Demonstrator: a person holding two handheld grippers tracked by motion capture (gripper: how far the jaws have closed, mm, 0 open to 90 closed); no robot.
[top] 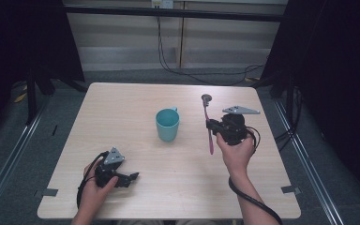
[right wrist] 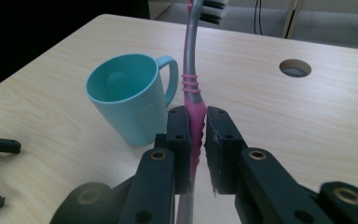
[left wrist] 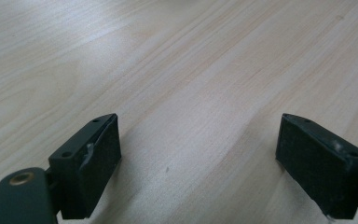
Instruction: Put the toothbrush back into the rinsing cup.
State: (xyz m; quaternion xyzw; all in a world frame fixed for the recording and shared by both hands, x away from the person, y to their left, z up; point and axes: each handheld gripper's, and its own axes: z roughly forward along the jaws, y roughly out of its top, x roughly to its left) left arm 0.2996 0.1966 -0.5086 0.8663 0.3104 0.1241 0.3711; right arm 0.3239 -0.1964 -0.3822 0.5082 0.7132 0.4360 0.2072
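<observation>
1. Table (top: 136, 101): light wood; its near edge is partly cut off behind the forearms. Bare top lies along the far and left edges.
2. Teal mug (top: 167, 124): upright near centre, handle toward the far edge.
3. Right gripper (top: 209, 125): toward the right edge, clenched on a pink toothbrush (top: 208, 123); brush's long axis runs near-to-far, head farthest; bristles cropped in the right gripper view.
4. Left gripper (top: 132, 177): near-left corner, released, jaws wide over bare wood.

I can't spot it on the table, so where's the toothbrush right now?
The toothbrush is off the table, clamped in the right gripper on the table's right side, just right of the teal mug, bristle head pointing away from the person.
</observation>
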